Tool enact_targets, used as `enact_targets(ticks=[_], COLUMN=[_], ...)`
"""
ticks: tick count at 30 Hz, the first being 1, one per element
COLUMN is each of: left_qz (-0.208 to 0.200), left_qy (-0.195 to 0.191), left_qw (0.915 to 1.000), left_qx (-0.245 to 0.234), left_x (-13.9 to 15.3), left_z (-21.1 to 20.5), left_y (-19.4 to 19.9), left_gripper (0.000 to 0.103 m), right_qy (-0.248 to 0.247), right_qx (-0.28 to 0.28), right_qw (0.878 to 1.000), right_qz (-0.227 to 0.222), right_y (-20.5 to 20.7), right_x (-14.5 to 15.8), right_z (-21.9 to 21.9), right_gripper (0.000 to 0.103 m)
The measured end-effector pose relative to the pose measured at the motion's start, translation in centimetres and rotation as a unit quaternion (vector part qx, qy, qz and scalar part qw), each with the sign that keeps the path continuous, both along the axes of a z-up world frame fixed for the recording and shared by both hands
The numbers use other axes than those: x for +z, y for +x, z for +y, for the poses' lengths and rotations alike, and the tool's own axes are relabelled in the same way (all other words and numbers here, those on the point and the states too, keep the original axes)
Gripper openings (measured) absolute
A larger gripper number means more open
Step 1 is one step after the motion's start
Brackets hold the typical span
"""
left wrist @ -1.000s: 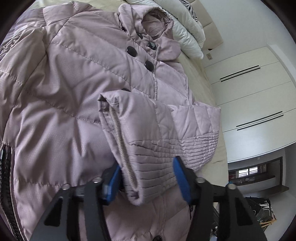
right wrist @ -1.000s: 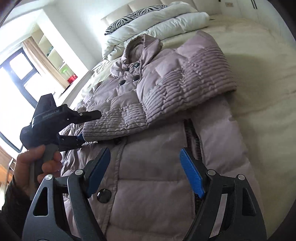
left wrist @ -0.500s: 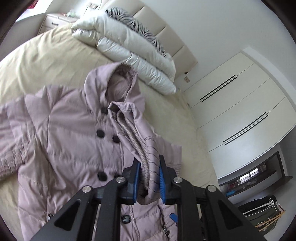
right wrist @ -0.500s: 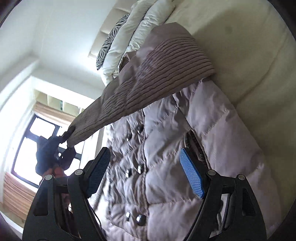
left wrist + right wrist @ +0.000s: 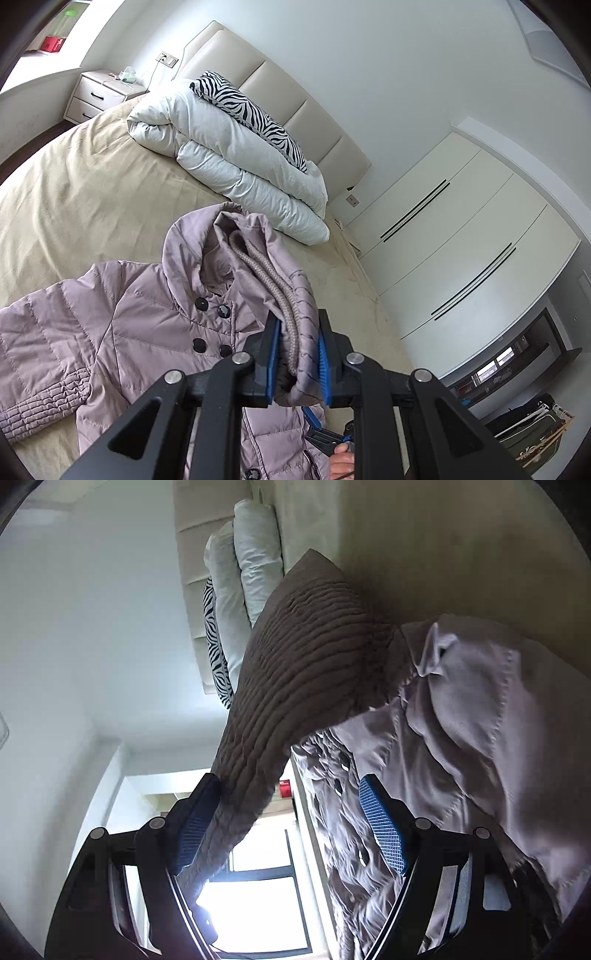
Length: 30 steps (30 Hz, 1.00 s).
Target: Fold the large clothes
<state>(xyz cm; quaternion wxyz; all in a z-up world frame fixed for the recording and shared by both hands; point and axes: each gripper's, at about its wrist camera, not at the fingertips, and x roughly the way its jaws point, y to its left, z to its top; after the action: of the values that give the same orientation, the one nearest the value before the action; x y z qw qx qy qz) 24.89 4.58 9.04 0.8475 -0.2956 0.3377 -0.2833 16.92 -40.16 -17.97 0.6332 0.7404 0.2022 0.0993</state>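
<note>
My left gripper (image 5: 296, 354) is pinched narrow on the cuff (image 5: 295, 332) of the jacket's sleeve, the blue pads (image 5: 274, 354) pressing the quilted fabric and its knitted inner rib from both sides. The sleeve hangs from the jaws, lifted off the rest of the jacket (image 5: 122, 332), which lies spread on the bed (image 5: 74, 192) below and ahead of the tool, hood just beyond the fingertips, buttons just left of them. Farther ahead sit a folded white duvet (image 5: 229, 166) and a zebra-print pillow (image 5: 247, 110) against the headboard (image 5: 280, 85). Below the jaws I glimpse the person's hand (image 5: 341, 461) on the other tool.

My right gripper (image 5: 291, 823) stands wide. The raised sleeve (image 5: 295, 686) passes between its fingers, lying against the left pad (image 5: 192, 834); the right pad (image 5: 382, 830) is clear of it, so nothing is clamped. The jacket body (image 5: 461, 738) fills the view to the right of the tool.

A second ago the left jaws were still half open around the cuff, low over the jacket; since then they have closed and risen, so the view now takes in the headboard and wardrobe (image 5: 461, 240). The right tool has rolled hard, so the bed now stands on edge, and it has come in under the lifted sleeve, its opening unchanged.
</note>
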Motion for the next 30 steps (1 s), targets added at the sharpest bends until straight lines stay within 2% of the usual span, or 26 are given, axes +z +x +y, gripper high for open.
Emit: enact_targets(ticks=[2,7,11,13,17,21,25,27,30], left_qz=[0.000,0.001,0.015,0.026,0.062,0.111,0.156,0.172,0.180], left_qy=[-0.006,-0.010,-0.009,-0.007,0.002,0.017,0.049,0.048,0.051], left_qw=[1.0000,0.9996,0.9992,0.9989,0.9975,0.9929,0.9855,0.9822,0.9805], left_qx=[0.007,0.025,0.036,0.039,0.036,0.039,0.044,0.056,0.061], left_x=[-0.2,-1.0,-2.6,-3.9,-8.0,-13.1,-18.1,-19.9,-21.1], left_z=[0.7,2.7,3.9,4.1,3.3,2.4,2.1,2.9,3.6], left_y=[0.1,0.7,1.4,1.8,3.2,4.8,5.7,5.9,6.1], left_gripper=[0.019,0.020,0.019,0.019,0.020,0.020,0.020,0.020,0.021], right_qy=[0.010,-0.005,-0.024,-0.049,-0.082,-0.064,-0.078,-0.097,-0.147], right_qx=[-0.012,-0.032,-0.057,-0.077,-0.101,-0.102,-0.081,-0.068,-0.051], right_qw=[1.000,0.999,0.997,0.995,0.991,0.992,0.993,0.992,0.985], right_qz=[0.007,0.039,0.038,0.036,0.042,0.047,0.043,0.040,0.069], right_y=[1.3,3.5,3.5,1.8,-0.1,-1.2,-1.1,-1.4,-3.6], right_x=[-0.5,-2.0,-1.7,-0.9,-0.2,-1.6,-2.5,-2.0,-0.2], right_z=[0.3,-0.1,-1.6,-2.7,-5.6,-7.8,-9.0,-9.3,-9.2], right_gripper=[0.078,0.078,0.078,0.078,0.077,0.077,0.071,0.071,0.072])
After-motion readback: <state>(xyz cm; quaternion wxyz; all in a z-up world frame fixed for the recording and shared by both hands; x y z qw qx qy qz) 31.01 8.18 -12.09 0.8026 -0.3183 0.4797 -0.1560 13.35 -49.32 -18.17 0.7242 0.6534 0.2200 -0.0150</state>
